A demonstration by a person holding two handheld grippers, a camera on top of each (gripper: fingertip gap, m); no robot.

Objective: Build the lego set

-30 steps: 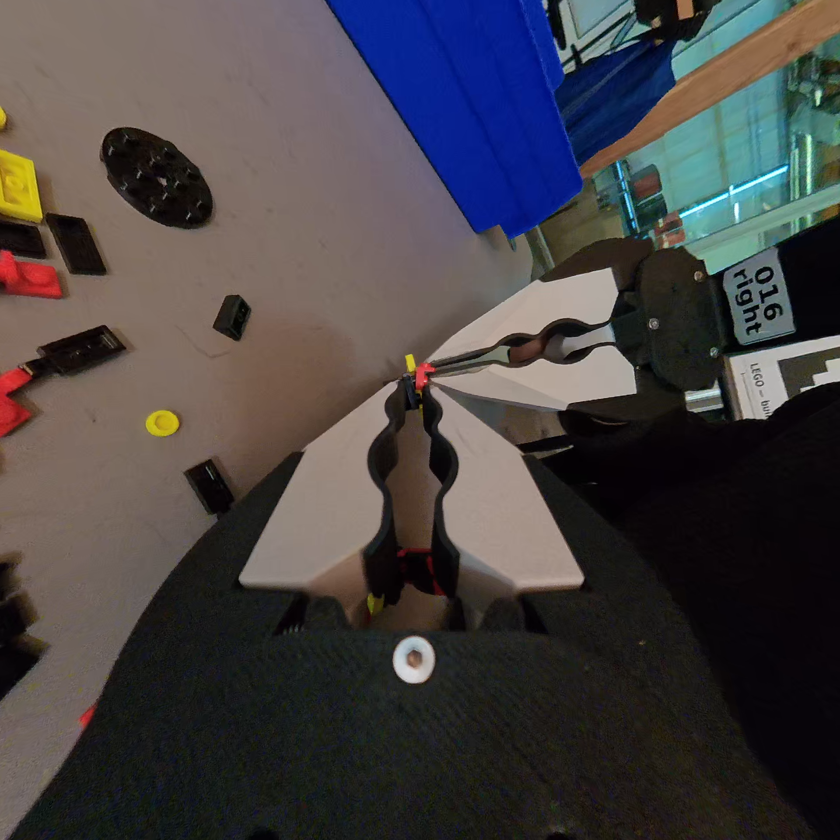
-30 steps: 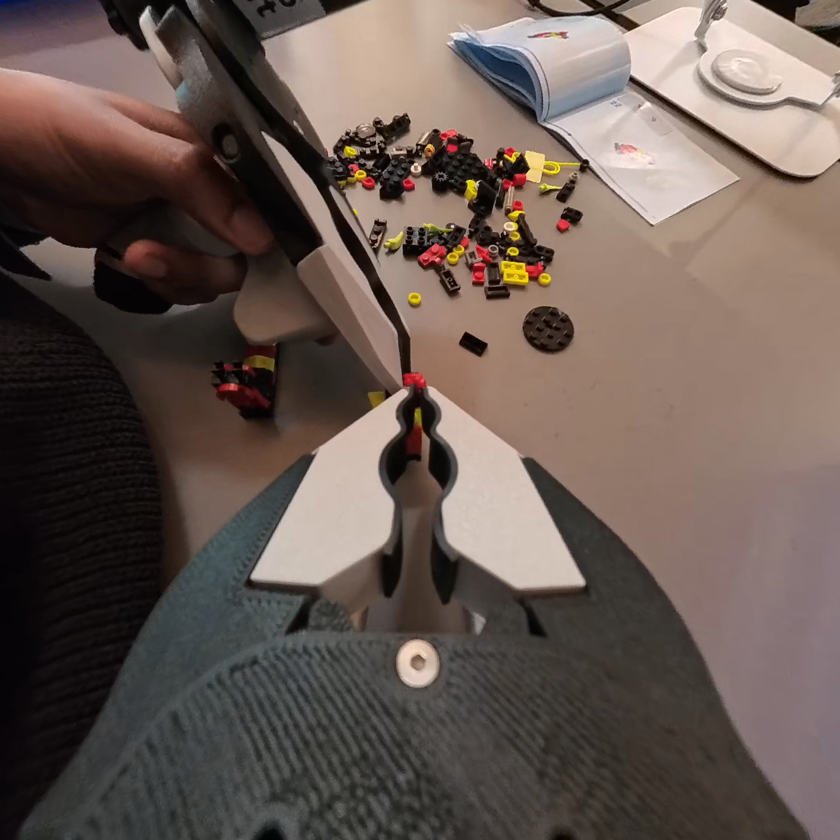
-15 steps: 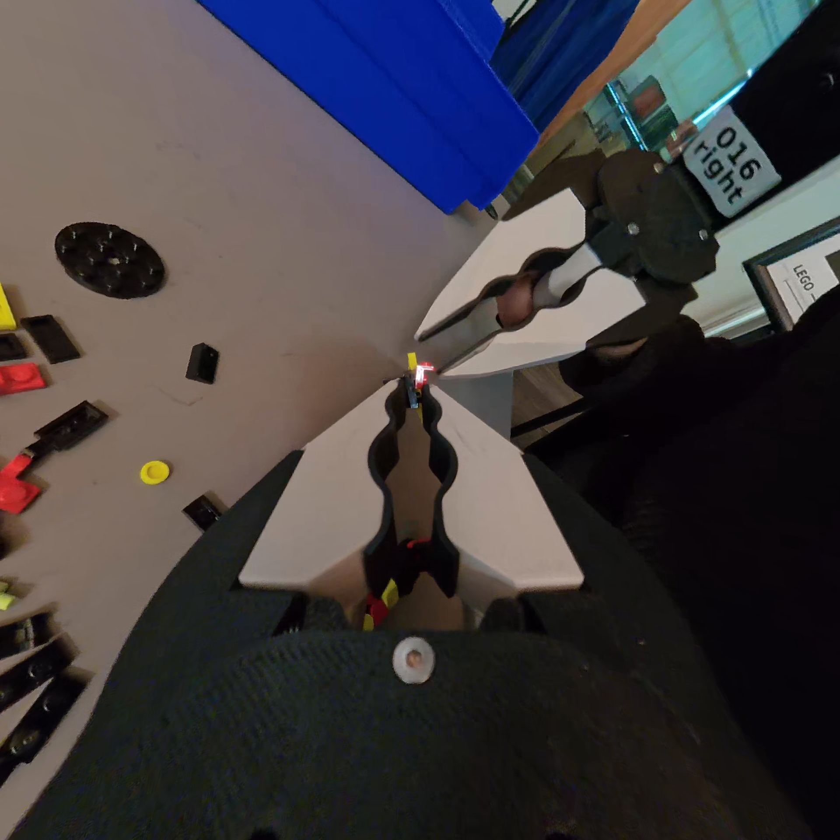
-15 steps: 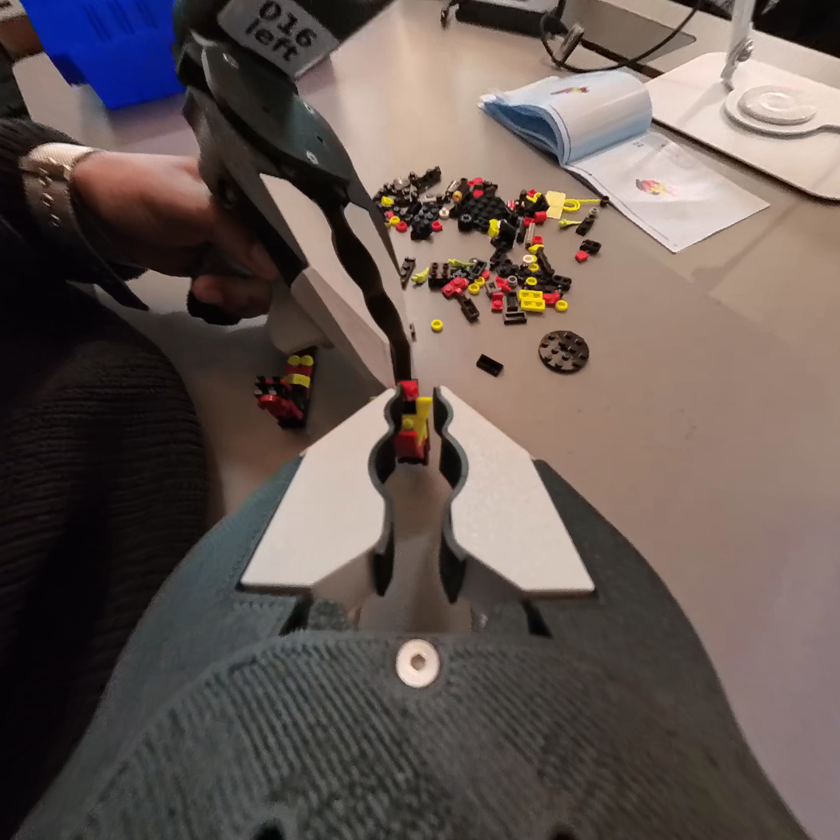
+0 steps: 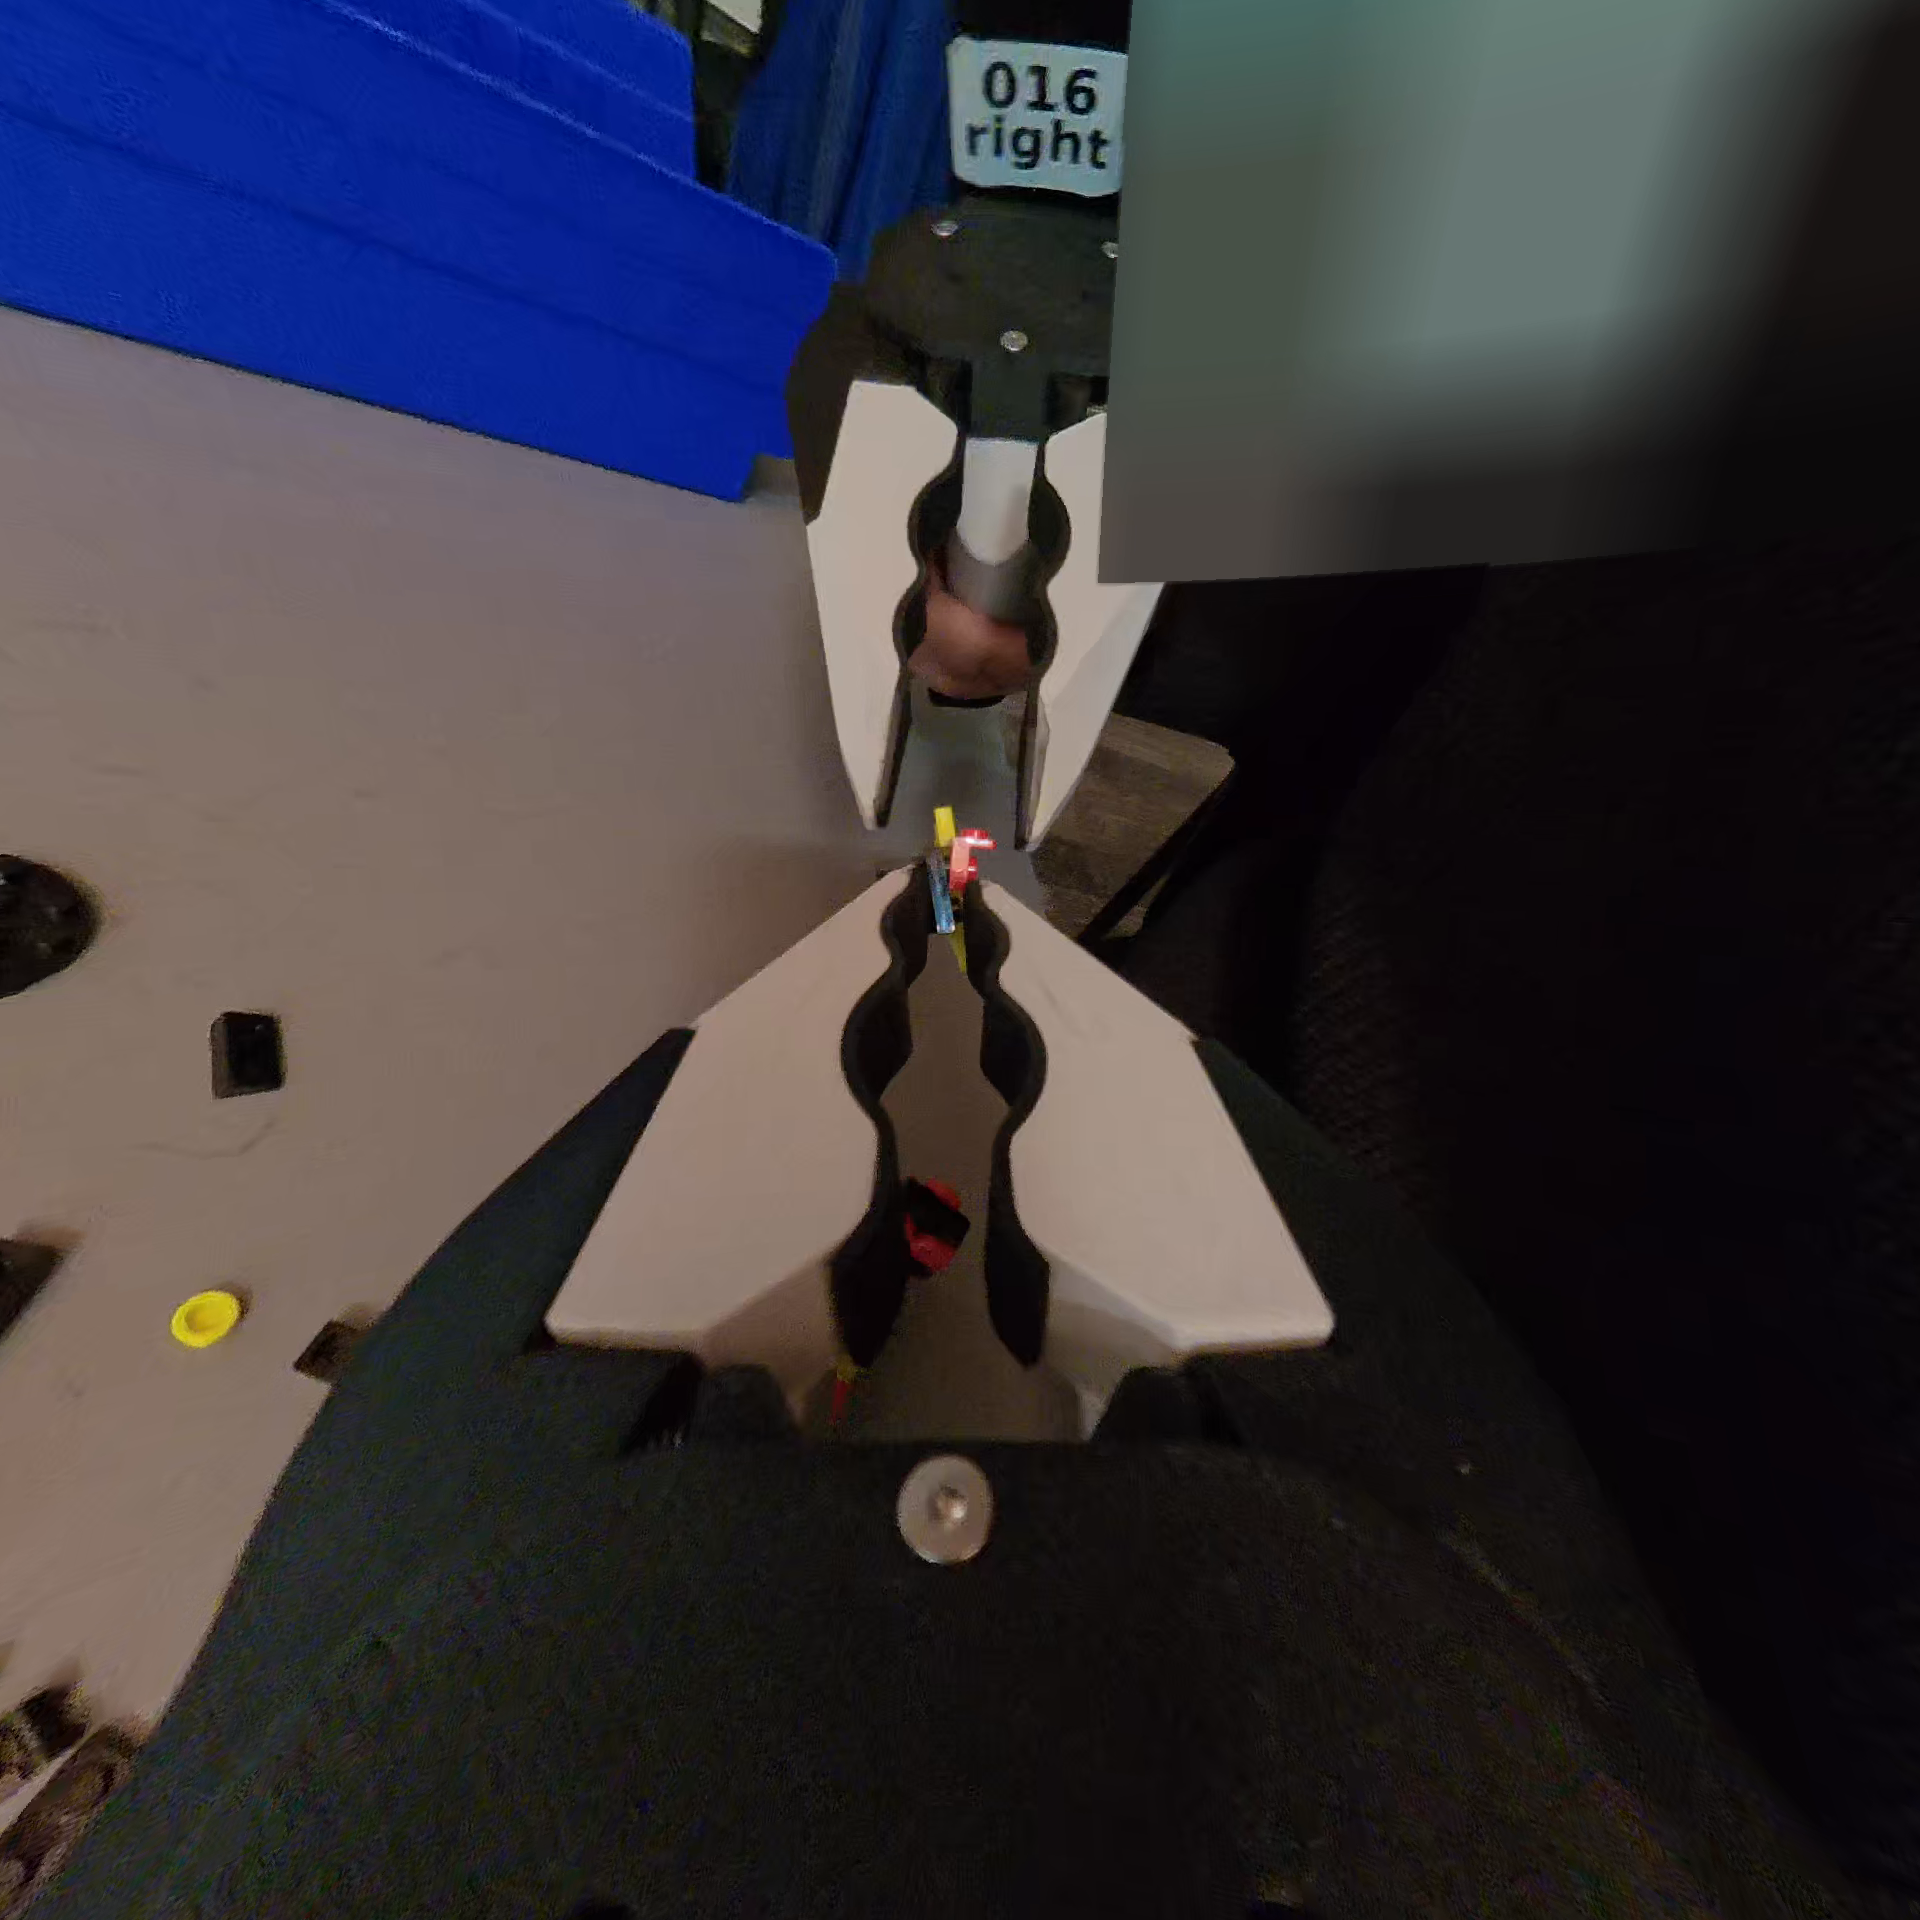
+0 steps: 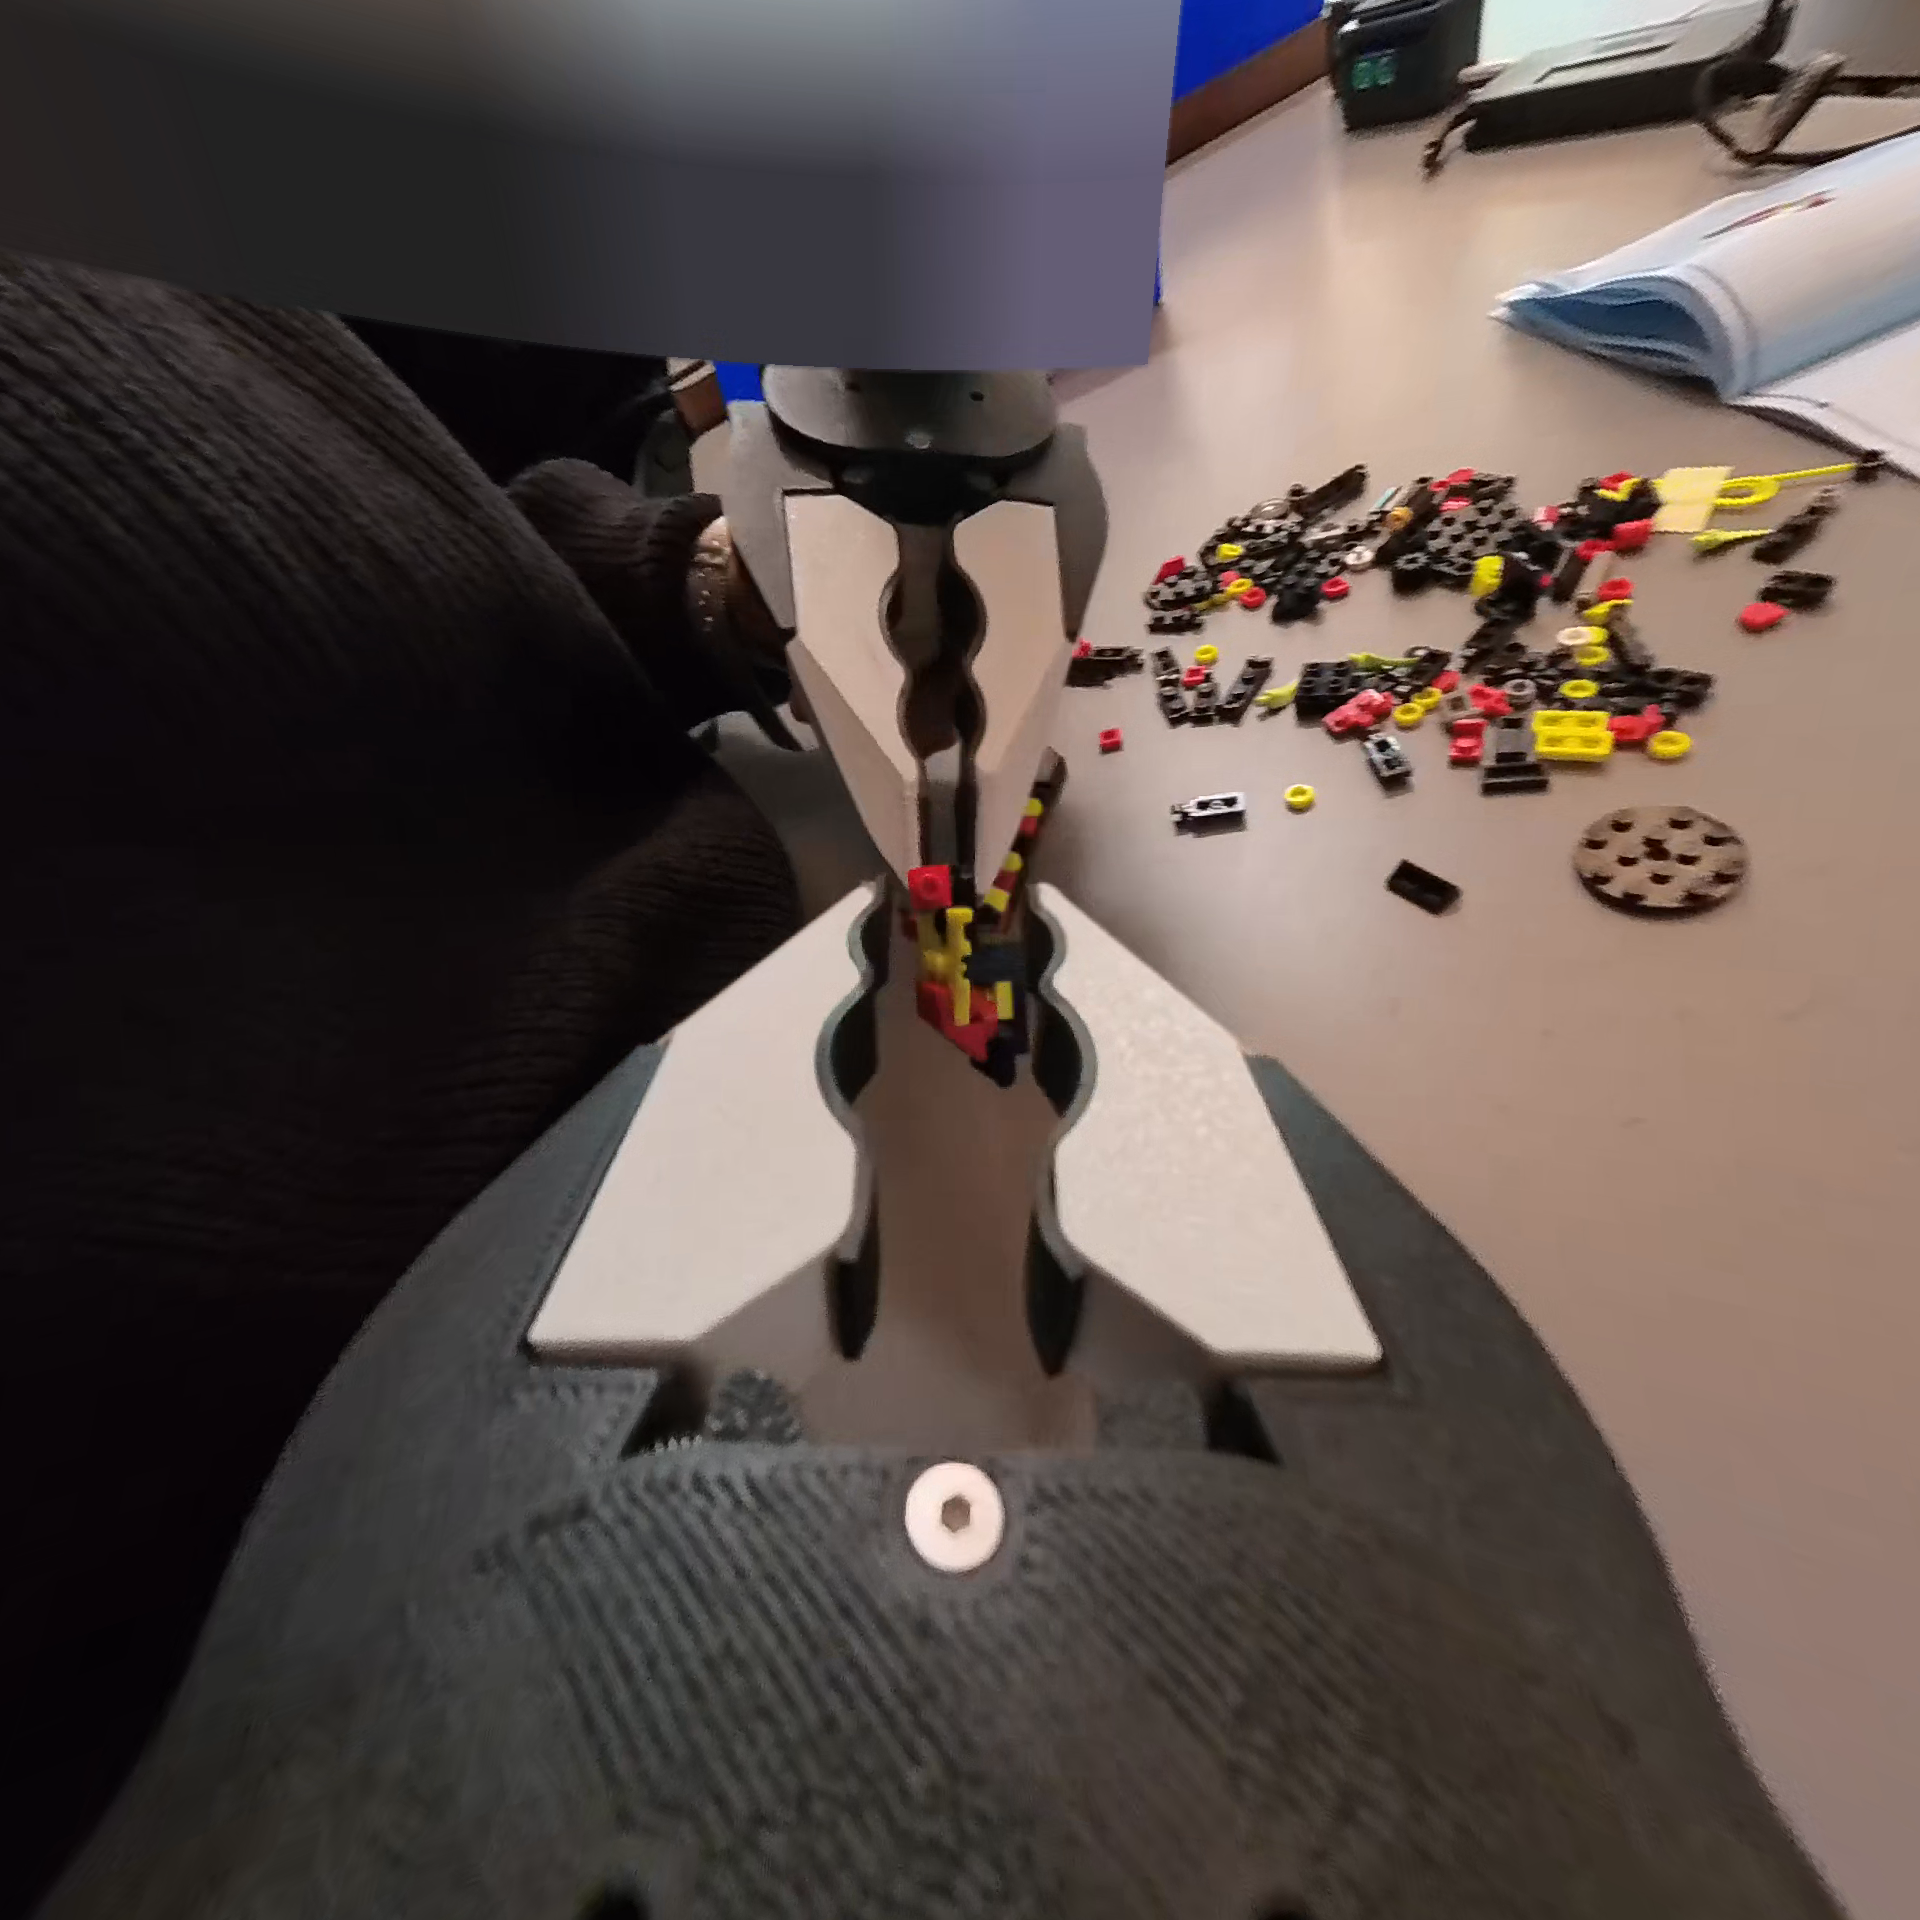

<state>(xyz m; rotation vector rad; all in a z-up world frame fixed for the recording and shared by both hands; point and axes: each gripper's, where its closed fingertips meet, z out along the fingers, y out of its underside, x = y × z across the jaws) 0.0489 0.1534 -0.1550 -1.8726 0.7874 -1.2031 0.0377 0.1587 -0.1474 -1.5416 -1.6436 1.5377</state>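
My left gripper [image 5: 948, 896] is shut at its tips on a small red, yellow and blue lego piece [image 5: 961, 857], held above the table. My right gripper [image 5: 956, 826] faces it tip to tip, jaws apart on either side of the piece. In the right wrist view my right gripper [image 6: 961, 904] is open, and the left gripper [image 6: 940, 862] comes down from above with the red piece [image 6: 928, 885] at its tips. A red, yellow and black built section [image 6: 971, 987] shows through the gap and appears to lie on the table below; it also shows in the left wrist view [image 5: 932, 1236].
A pile of loose black, red and yellow lego parts [image 6: 1455, 644] lies at right, with a black round plate [image 6: 1659, 859] nearer. An instruction booklet [image 6: 1714, 291] lies behind. A blue bin [image 5: 364, 239] stands at the far table side. A dark sleeve [image 6: 312, 727] fills the left. My left and right fingertips are right by each other. Left tips and right tips are each some 15 cm from the black round plate [image 6: 1659, 859].
Both grippers have swung round to face each other head on. My right gripper's jaws have opened off the small piece. My left gripper has kept its hold.
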